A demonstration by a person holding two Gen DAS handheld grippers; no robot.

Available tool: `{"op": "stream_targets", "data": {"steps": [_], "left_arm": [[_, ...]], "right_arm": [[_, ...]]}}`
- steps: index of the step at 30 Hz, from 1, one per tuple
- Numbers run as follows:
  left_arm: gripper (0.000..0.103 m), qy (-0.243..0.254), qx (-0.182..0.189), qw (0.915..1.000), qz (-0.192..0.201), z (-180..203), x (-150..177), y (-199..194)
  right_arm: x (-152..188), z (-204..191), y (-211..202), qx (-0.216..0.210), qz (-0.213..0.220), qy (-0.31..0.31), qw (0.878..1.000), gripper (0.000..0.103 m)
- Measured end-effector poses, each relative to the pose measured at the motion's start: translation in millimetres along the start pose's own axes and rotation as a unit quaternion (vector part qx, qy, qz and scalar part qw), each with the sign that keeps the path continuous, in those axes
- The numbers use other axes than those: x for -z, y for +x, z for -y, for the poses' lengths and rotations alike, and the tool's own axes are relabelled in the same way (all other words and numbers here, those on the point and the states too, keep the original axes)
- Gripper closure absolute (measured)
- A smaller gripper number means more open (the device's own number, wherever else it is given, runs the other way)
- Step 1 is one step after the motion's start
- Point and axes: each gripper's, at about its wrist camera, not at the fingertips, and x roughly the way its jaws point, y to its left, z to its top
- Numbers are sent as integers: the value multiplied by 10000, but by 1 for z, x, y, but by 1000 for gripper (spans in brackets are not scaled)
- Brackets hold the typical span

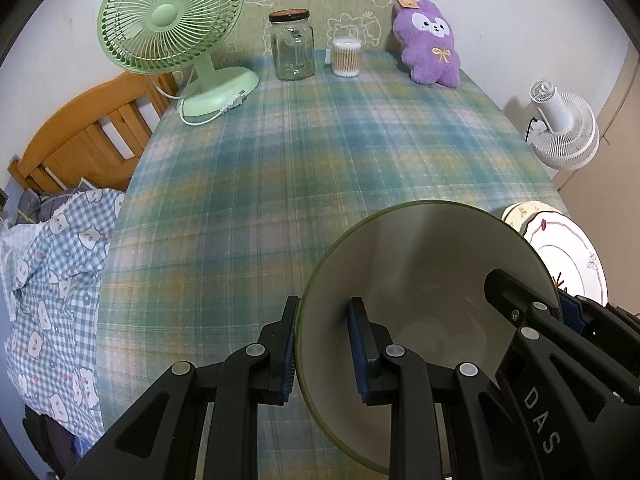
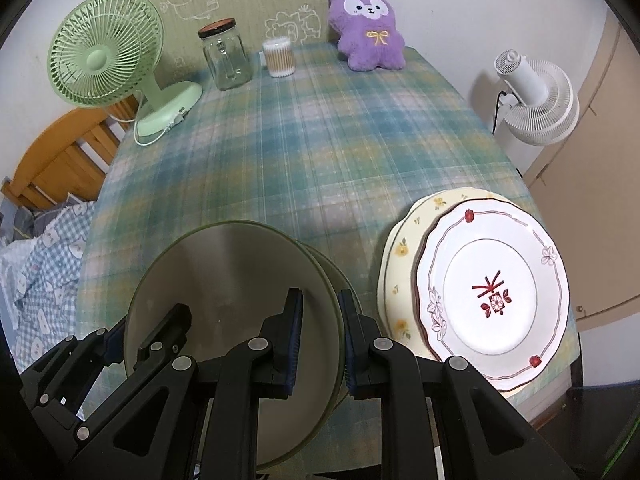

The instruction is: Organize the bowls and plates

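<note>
Surface: table under plaid cloth [image 2: 304,152]; green fan [image 2: 104,50], jar [image 2: 226,56], purple plush [image 2: 368,28] at far edge | 2 stacked plates [image 2: 496,288] flat at right edge | bowl [image 2: 224,312] tilted, mouth toward cameras, held above cloth beside plates | left gripper [image 1: 324,348] clamped on its left rim; right gripper [image 2: 320,340] clamped on its right rim

Both grippers, left gripper [image 1: 326,350] and right gripper [image 2: 320,338], are black with blue pads, silver rivets; white lettering, seemingly "DAS", marks one.
</note>
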Motion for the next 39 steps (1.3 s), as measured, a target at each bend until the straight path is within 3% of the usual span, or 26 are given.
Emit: {"op": "stream_targets", "data": {"steps": [16, 18, 22, 24, 26, 29, 39], "left_arm": [[83, 117, 229, 9996, -76, 3, 1, 11], [72, 146, 326, 9993, -77, 3, 1, 10], [60, 72, 469, 9988, -108, 0, -1, 11], [47, 14, 539, 9985, -120, -4, -1, 13], [44, -27, 545, 9985, -68, -7, -2, 14], [33, -94, 648, 9978, -81, -11, -2, 19], [33, -204, 530, 9978, -348, -13, 1, 37]], "right_arm": [[0, 5, 7, 348, -17, -50, 9994, 82], [-1, 7, 7, 279, -34, -51, 9996, 82], [-4, 10, 8, 87, -75, -92, 9999, 80], [-5, 12, 10, -87, -123, -104, 9998, 68], [-6, 15, 12, -129, -185, -20, 9997, 45], [-6, 21, 17, -145, -157, 20, 9998, 41], [-7, 25, 50, -486, -500, -27, 9976, 41]]}}
